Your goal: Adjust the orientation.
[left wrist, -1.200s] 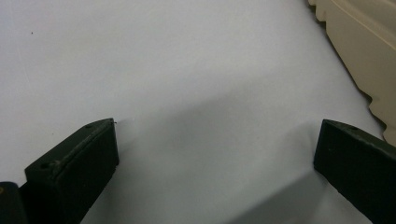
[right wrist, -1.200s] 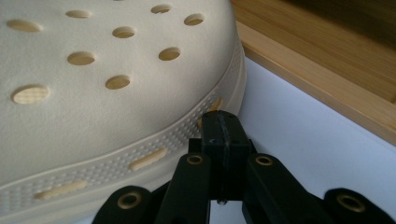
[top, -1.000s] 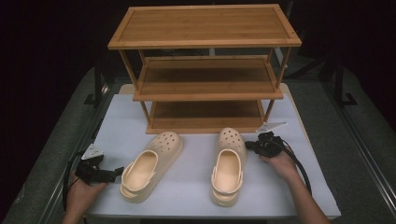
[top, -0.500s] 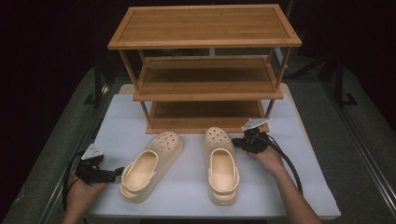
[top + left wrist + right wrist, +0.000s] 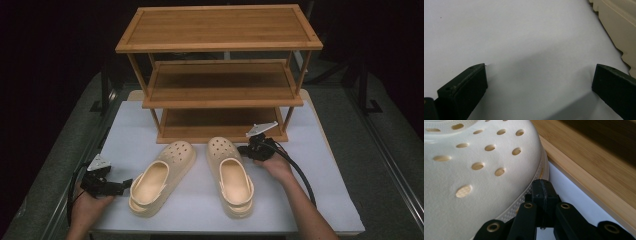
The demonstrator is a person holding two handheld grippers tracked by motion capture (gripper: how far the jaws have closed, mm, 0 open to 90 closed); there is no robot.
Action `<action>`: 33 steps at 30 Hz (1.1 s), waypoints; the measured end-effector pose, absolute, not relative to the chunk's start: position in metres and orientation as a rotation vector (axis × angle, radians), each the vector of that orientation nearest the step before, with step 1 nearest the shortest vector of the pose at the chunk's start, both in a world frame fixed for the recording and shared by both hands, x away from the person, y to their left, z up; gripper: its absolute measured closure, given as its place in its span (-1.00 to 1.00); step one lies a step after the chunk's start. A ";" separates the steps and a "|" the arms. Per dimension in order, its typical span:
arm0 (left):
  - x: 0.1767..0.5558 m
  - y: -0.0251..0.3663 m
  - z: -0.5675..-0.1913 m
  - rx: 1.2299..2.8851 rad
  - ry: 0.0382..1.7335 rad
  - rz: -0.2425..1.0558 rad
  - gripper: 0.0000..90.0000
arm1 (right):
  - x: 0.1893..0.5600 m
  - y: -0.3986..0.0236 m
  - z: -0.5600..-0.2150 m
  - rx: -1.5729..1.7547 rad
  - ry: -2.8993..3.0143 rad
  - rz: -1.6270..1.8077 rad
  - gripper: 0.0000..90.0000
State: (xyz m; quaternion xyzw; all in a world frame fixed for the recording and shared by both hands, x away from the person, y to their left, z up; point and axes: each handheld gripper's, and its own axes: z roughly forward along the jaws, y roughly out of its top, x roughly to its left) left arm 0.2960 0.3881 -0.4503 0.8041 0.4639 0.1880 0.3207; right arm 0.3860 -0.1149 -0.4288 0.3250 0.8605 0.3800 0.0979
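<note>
since the earlier frames the right clog (image 5: 231, 175) has slid left and up toward the shelf rack (image 5: 220, 90), pushed by the right gripper (image 5: 248, 148), jaws closed together, tips touching its toe side. the left gripper (image 5: 120, 186), jaws wide open over bare table (image 5: 310, 200), rests beside the left clog (image 5: 160, 175)'s heel, unmoved.

Left gripper (image 5: 122, 185) rests low with jaws spread wide and nothing between them, while right gripper (image 5: 243, 149), held at the end of an extended forearm, has jaws pressed together, tips apparently against something pale just ahead.
</note>
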 end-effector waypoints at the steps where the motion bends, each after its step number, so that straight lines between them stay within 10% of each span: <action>1: 0.296 0.388 -0.450 2.113 1.219 0.494 -1.00 | 0.387 -0.114 -0.429 0.959 2.551 1.118 0.99; 20: 0.296 0.388 -0.450 2.113 1.218 0.494 -1.00 | 0.388 -0.095 -0.424 0.930 2.564 1.143 0.98; 33: 0.296 0.389 -0.450 2.110 1.216 0.494 -1.00 | 0.352 -0.143 -0.401 1.086 2.462 1.228 0.32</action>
